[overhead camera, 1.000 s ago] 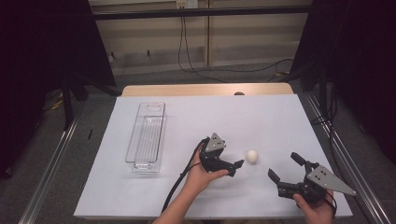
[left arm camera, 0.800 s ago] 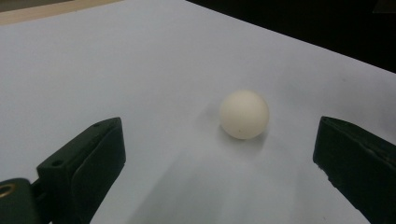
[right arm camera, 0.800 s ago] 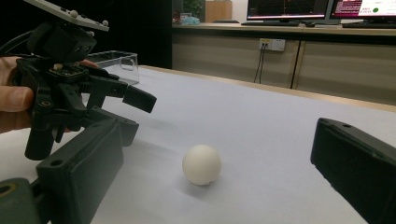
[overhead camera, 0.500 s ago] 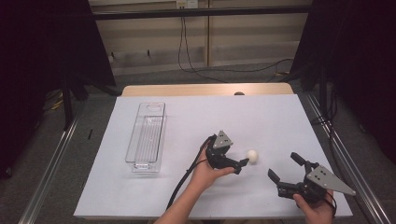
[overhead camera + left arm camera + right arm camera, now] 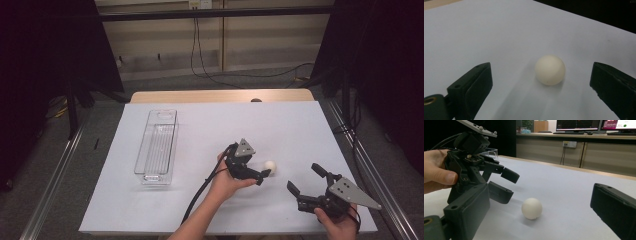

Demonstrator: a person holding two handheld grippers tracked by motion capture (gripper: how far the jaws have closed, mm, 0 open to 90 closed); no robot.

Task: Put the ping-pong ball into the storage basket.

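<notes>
A small white ball point(image 5: 270, 164) rests on the white table sheet point(image 5: 200, 130), right of centre. My left gripper point(image 5: 263, 176) sits just left of it, aimed at it. Seen from the left gripper view, the ball point(image 5: 550, 70) lies just ahead of the gap between the two black jaws, and neither pad touches it. That left gripper point(image 5: 541, 75) is open, and its jaws have just been closing slightly. My right gripper point(image 5: 304, 177) stands open near the front right edge, pointing at the ball point(image 5: 531, 208) and at the left gripper point(image 5: 506, 184).
A clear plastic tray point(image 5: 156, 147) lies lengthwise on the left half of the sheet. The left gripper's black cable point(image 5: 197, 197) trails to the front edge. A wooden table edge point(image 5: 220, 96) runs along the far side.
My left gripper has slid to the right, up to the ball. The right gripper and the ball have stayed put.
</notes>
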